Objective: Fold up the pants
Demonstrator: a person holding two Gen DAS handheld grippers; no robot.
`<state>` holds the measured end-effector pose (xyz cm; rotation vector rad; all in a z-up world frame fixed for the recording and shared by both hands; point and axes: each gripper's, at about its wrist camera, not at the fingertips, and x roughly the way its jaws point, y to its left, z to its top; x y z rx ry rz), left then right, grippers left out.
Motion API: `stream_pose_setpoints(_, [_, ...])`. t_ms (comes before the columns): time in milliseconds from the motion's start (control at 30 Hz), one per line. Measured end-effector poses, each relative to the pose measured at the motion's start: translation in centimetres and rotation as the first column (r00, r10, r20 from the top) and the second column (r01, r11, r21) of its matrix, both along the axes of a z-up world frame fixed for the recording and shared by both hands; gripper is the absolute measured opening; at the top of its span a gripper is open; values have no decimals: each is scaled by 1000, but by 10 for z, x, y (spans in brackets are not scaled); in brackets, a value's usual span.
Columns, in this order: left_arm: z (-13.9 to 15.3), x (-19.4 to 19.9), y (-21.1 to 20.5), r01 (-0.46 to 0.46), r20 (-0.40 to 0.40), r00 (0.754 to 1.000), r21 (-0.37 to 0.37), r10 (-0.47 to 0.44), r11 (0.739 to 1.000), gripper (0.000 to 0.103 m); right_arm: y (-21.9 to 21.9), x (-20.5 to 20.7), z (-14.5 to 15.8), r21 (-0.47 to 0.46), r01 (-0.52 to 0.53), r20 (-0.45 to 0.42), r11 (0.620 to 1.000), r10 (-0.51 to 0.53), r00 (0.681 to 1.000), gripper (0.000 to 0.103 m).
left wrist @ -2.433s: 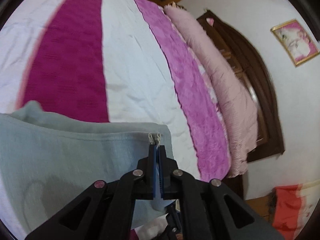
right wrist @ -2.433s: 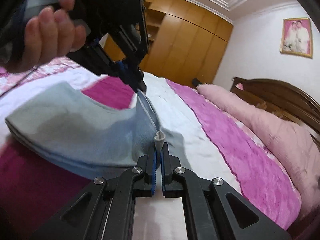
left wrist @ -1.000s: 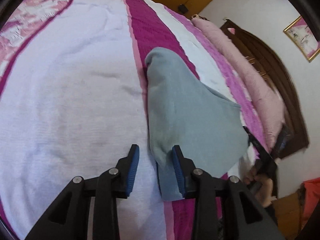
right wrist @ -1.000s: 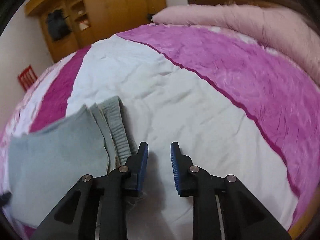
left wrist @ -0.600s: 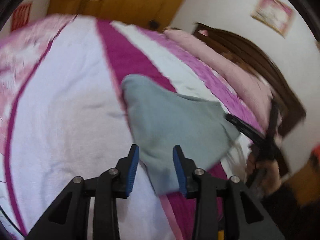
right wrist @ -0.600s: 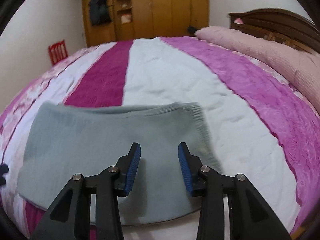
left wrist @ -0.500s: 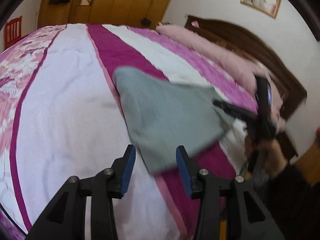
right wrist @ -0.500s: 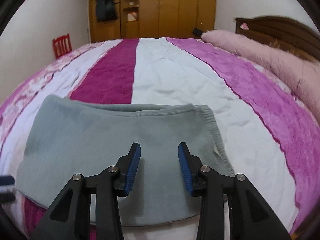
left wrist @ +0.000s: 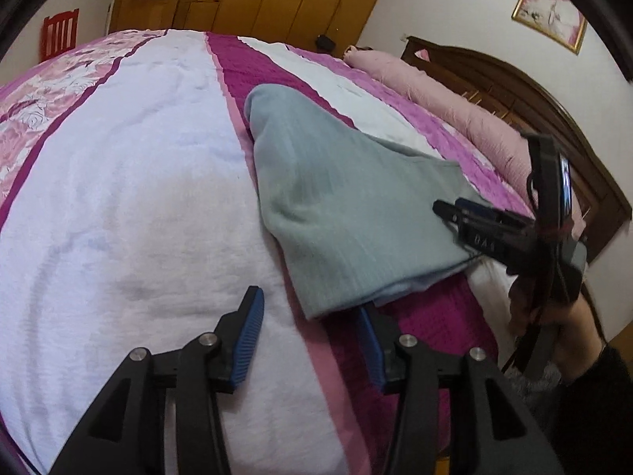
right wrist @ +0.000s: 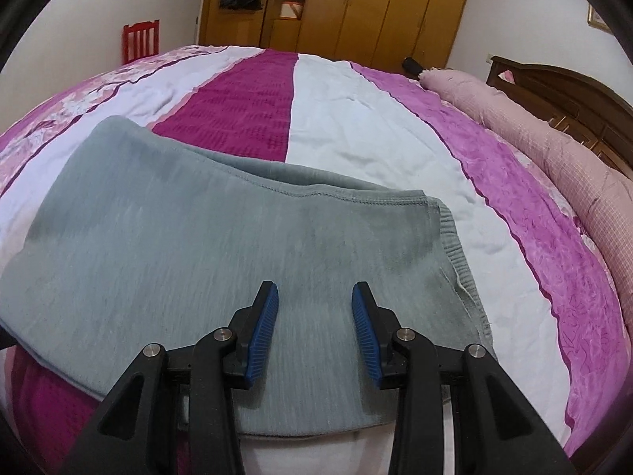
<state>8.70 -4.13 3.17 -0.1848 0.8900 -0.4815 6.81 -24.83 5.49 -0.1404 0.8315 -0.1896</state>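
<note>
Pants (right wrist: 221,245) near edge hidden behind fingers (right wrist: 261,328), wardrobe (right wrist: 356,4) top cropped

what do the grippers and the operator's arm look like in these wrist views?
Both are black angular two-finger frames with silver pivot bolts and ribbed blue pads: left gripper, right gripper. From the left wrist view, the right gripper shows pale lettering on its side, a phone-like screen mounted on top, and a dark sleeve behind it.

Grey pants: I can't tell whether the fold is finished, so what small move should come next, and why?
Probably draw both grippers back. The grey pants lie folded flat on the bedspread, and the left gripper, its jaws opening, and the right gripper both stand open, gripping nothing.
</note>
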Motion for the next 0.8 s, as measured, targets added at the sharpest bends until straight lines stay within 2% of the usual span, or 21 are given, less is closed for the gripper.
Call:
stream_pose_setpoints(67, [2, -1, 1, 1, 1, 1000, -35, -1, 999, 48, 0, 1, 0, 1, 1, -2, 1000, -1, 1000, 40])
stream_pose_setpoints(133, [1, 6, 2, 24, -46, 999, -100, -28, 995, 51, 1, 1, -1, -3, 1, -3, 1000, -1, 1000, 40])
stream_pose_setpoints(167, [1, 6, 3, 36, -79, 996, -157, -49, 987, 54, 1, 2, -2, -7, 0, -4, 1000, 0, 1000, 40])
stream_pose_setpoints(200, [1, 1, 3, 36, -83, 995, -175, -51, 984, 59, 2, 2, -2, -13, -1, -4, 1000, 1, 1000, 40])
stream_pose_setpoints(233, [2, -2, 1, 40, -74, 996, -168, -53, 985, 60, 3, 3, -3, -20, -1, -5, 1000, 1, 1000, 40])
stream_pose_setpoints(300, [4, -2, -9, 53, -32, 998, -99, -56, 994, 60, 5, 5, -5, -28, 3, -3, 1000, -3, 1000, 40])
stream_pose_setpoints(333, [3, 2, -12, 50, -29, 998, -87, -53, 995, 60, 5, 5, -5, -33, 5, -2, 999, -5, 1000, 40])
stream_pose_setpoints(433, [-2, 26, -7, 36, -94, 994, -162, -52, 986, 58, 6, 5, -5, -37, 0, 1, 999, 0, 1000, 40])
stream_pose_setpoints(500, [-3, 34, -2, 26, -114, 992, -175, -47, 984, 49, 4, 4, -5, -30, -8, 4, 1000, 8, 1000, 40])
stream_pose_setpoints(533, [-2, 35, -1, 28, -115, 992, -177, -49, 984, 48, 2, 4, -6, -26, -11, 2, 1000, 12, 1000, 41])
stream_pose_setpoints(567, [0, 34, -3, 31, -105, 993, -154, -47, 988, 44, 2, 4, -6, -32, -9, -2, 999, 9, 1000, 45])
stream_pose_setpoints(633, [1, 30, -12, 32, -72, 997, -39, -35, 999, 29, 1, 5, -7, -62, 4, -11, 998, -4, 1000, 49])
stream_pose_setpoints(667, [0, 24, -23, 40, -60, 998, 73, -36, 996, 22, -1, 5, -8, -82, 24, -9, 996, -25, 1000, 51])
stream_pose_setpoints(733, [5, 9, -39, 32, -13, 999, 222, -30, 974, 17, -5, 6, -7, -95, 58, -7, 994, -59, 998, 52])
stream_pose_setpoints(800, [11, -8, -53, 11, 74, 996, 354, -40, 935, 17, -11, 6, -5, -71, 66, -10, 995, -67, 998, 52])
